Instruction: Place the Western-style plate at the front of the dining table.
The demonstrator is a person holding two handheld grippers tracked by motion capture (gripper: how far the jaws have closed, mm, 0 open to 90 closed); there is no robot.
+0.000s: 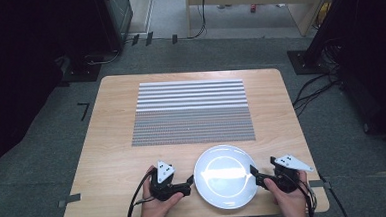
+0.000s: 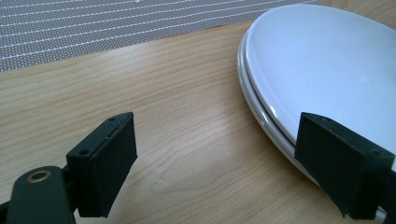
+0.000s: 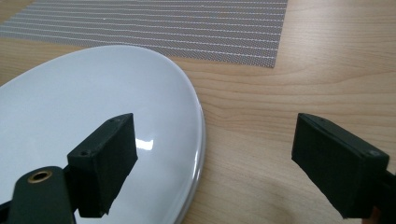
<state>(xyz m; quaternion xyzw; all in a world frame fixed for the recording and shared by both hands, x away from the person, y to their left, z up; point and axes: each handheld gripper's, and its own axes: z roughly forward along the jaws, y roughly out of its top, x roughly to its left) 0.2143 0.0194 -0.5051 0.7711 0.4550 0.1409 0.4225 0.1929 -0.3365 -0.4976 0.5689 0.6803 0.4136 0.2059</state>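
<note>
A white plate (image 1: 225,176) is seen lying flat on the wooden tabletop (image 1: 107,143), near the front edge and right of centre, just in front of the striped grey placemat (image 1: 191,111). The left tool (image 1: 188,180) is held at the plate's left rim with its jaws apart, one jaw over the rim. The right tool (image 1: 255,172) is held at the right rim, jaws likewise apart, nothing clamped.
</note>
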